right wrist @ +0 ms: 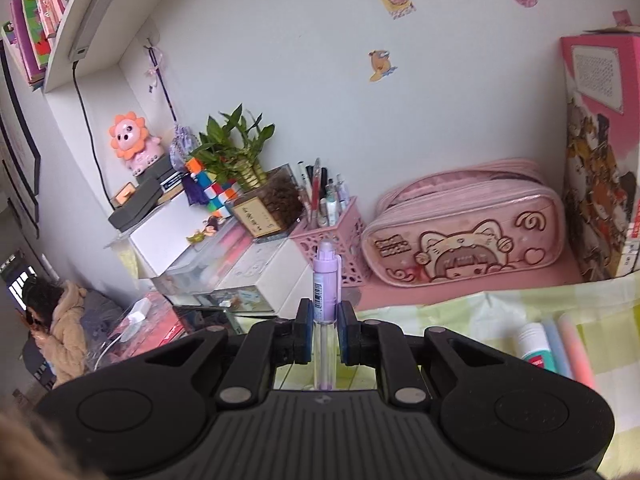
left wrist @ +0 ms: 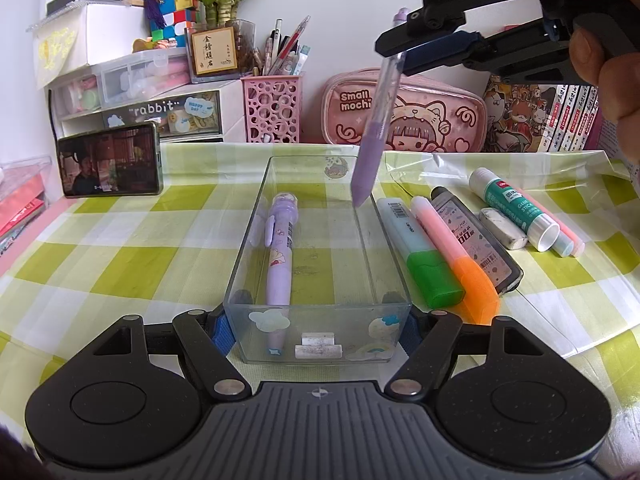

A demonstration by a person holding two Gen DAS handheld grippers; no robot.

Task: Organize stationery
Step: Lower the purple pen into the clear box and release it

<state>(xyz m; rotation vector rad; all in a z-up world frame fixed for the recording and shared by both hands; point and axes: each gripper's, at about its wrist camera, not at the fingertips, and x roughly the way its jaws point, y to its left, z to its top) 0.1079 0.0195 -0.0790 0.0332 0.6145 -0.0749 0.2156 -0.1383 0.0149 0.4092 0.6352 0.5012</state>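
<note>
Your right gripper (left wrist: 394, 54) pinches a purple pen (left wrist: 370, 148) by its clear upper barrel, fingers closed on it from both sides. The pen hangs nearly upright, long axis steep, leaning slightly so its cap end points up toward the wall and its tapered tip points down. That tip sits just inside the far right wall of the clear plastic box (left wrist: 320, 344); you cannot tell whether it touches the floor of the box.

Your left gripper (left wrist: 316, 330) straddles the near end of the box, its blue pads against the side walls, holding it.

Inside, a lilac cartoon pen (left wrist: 280, 256) lies flat along the left side, lengthwise. To the right of the box, on the green checked cloth (left wrist: 120, 240), lie a green highlighter (left wrist: 420, 256), an orange highlighter (left wrist: 456, 256) and a glue stick (left wrist: 512, 208).
</note>
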